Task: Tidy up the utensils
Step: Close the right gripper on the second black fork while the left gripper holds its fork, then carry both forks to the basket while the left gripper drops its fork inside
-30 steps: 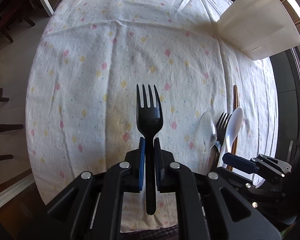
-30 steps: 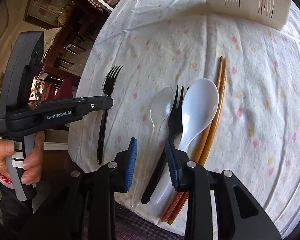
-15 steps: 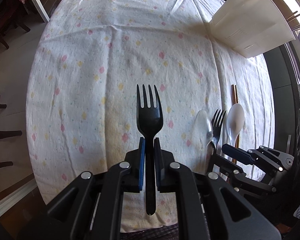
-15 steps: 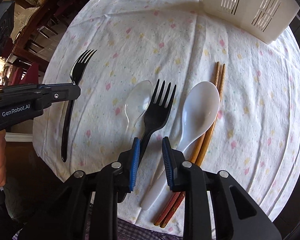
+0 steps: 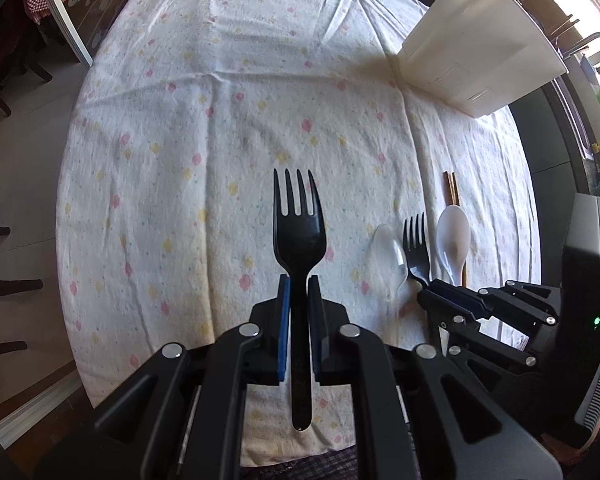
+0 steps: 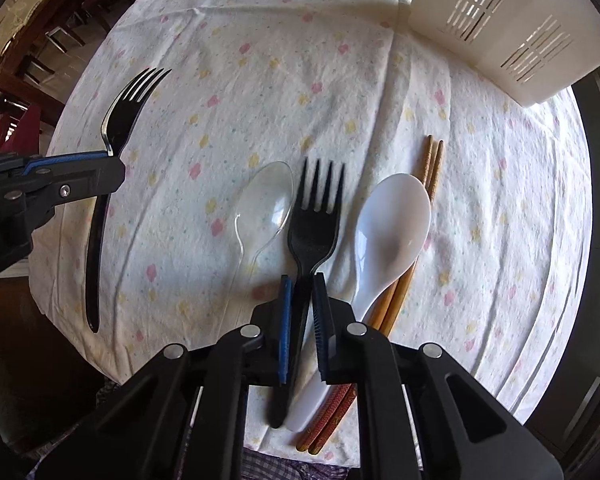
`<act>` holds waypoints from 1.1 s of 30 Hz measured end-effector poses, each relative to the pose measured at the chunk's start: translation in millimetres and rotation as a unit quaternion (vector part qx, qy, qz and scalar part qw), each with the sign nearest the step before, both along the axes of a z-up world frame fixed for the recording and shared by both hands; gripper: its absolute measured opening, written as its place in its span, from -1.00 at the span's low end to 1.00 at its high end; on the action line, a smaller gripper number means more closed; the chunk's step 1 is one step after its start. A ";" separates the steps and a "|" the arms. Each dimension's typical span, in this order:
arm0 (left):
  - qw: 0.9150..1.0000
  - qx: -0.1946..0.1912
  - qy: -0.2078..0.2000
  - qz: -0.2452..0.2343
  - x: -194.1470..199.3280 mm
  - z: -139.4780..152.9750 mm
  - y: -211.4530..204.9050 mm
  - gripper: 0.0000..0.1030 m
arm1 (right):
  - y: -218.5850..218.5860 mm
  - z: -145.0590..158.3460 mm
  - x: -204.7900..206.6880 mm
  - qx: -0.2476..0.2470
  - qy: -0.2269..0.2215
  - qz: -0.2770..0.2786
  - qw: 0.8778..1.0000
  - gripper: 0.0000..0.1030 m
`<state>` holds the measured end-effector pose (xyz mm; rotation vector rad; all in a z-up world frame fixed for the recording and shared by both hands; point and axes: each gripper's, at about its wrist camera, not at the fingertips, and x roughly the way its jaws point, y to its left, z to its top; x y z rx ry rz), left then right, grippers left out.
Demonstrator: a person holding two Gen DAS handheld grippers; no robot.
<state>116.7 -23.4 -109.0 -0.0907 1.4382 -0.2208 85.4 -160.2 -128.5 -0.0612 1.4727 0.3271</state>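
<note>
My left gripper (image 5: 298, 280) is shut on the neck of a black plastic fork (image 5: 299, 224) and holds it above the cloth; that fork also shows in the right wrist view (image 6: 120, 120). My right gripper (image 6: 300, 280) has closed around the handle of a second black fork (image 6: 314, 220) that lies on the cloth between a clear plastic spoon (image 6: 266, 204) and a white spoon (image 6: 392, 220). A pair of wooden chopsticks (image 6: 430, 168) lies under the white spoon. The right gripper (image 5: 440, 292) also shows in the left wrist view.
A white slotted utensil holder (image 6: 508, 28) stands at the far right of the table, also in the left wrist view (image 5: 476, 52). A white flower-print cloth (image 5: 240, 100) covers the table. Dark chairs stand off the left edge.
My right gripper has moved left over the second black fork and closed its jaws onto the handle. My left gripper has lifted a little with its fork.
</note>
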 end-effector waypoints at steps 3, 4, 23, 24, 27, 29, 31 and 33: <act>1.000 -0.006 -0.011 -0.005 2.2 8.2 -1.9 -0.83 | -22.4 6.7 -1.0 0.061 -0.016 -0.029 0.998 -0.81; 1.000 -0.005 -0.017 -0.006 3.5 12.6 -4.0 -0.83 | -30.2 10.1 -3.9 0.086 -0.023 -0.037 0.995 -0.81; 0.957 -0.058 -0.281 -0.042 36.3 196.4 -93.9 -0.83 | -158.3 74.3 -50.2 0.334 -0.179 -0.153 0.913 -0.81; 0.951 -0.068 -0.299 -0.043 39.5 205.3 -99.6 -0.83 | -163.7 74.9 -50.7 0.337 -0.183 -0.157 0.910 -0.81; 0.930 -0.079 -0.355 -0.045 47.2 223.5 -118.2 -0.83 | -182.5 82.0 -55.2 0.343 -0.199 -0.169 0.902 -0.81; 0.913 -0.080 -0.396 -0.047 50.7 229.1 -131.5 -0.83 | -193.7 85.5 -58.7 0.345 -0.211 -0.178 0.897 -0.81; 0.895 -0.082 -0.436 -0.048 54.0 231.4 -144.3 -0.83 | -204.6 85.7 -53.7 0.346 -0.221 -0.187 0.892 -0.81; 0.874 -0.069 -0.478 -0.044 55.3 230.9 -157.1 -0.83 | -212.6 89.3 -54.4 0.345 -0.231 -0.196 0.888 -0.81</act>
